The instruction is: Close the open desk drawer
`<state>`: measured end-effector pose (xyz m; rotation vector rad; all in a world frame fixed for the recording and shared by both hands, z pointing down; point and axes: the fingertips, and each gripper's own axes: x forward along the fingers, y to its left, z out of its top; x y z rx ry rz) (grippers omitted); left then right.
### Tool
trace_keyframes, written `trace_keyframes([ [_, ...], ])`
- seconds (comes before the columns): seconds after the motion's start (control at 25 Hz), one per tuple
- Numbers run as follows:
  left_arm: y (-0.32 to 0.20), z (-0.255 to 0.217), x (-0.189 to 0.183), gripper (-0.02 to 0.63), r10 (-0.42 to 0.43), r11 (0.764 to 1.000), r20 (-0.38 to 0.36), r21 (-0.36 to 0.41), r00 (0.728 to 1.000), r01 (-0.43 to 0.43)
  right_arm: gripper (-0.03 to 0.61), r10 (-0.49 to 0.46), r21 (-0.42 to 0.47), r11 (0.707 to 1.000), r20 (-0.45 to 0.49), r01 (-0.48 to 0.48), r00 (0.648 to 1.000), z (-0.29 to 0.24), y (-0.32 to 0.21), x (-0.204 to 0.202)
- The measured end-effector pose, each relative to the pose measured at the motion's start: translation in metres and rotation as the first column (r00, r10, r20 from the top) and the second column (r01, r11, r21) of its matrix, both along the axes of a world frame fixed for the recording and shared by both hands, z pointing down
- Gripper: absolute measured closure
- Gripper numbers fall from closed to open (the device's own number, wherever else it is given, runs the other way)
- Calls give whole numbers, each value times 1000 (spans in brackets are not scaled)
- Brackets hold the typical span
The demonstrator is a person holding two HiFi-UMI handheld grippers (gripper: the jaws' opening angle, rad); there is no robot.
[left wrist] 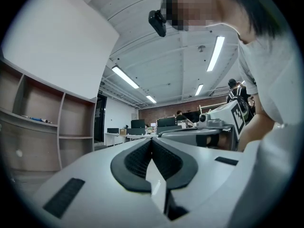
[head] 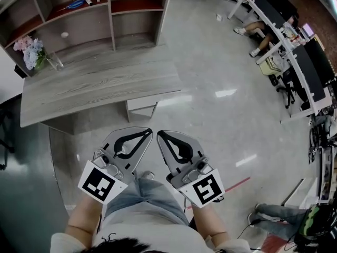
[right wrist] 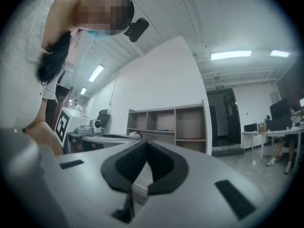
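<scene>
A grey wooden desk (head: pixel 100 83) stands ahead of me, with its pale drawer (head: pixel 142 106) sticking out a little below the front edge at the right end. Both grippers are held close to my body, well short of the desk and over bare floor. My left gripper (head: pixel 150 132) is shut with nothing between its black pads (left wrist: pixel 137 158). Beside it, my right gripper (head: pixel 159 133) is also shut and empty, its tips almost level with the left one's. The right gripper view looks towards the shelf unit (right wrist: pixel 166 127), and the drawer is hidden there.
A wooden shelf unit (head: pixel 95 15) rises behind the desk, with a vase of flowers (head: pixel 31 51) at its left end. Rows of office desks with monitors (head: pixel 295 41) and a seated person (head: pixel 255 30) are far right. Another person (head: pixel 279 212) sits low right by a red floor line (head: pixel 237 186).
</scene>
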<state>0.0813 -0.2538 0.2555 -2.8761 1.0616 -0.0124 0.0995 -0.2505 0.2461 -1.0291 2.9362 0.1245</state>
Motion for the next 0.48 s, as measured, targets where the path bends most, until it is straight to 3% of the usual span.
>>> trace_keyframes([
  [0.48,9,-10,4,603,-7,1000,1,4,1000,7,571,-11,13,1000,25,11,1000,-9,7,1],
])
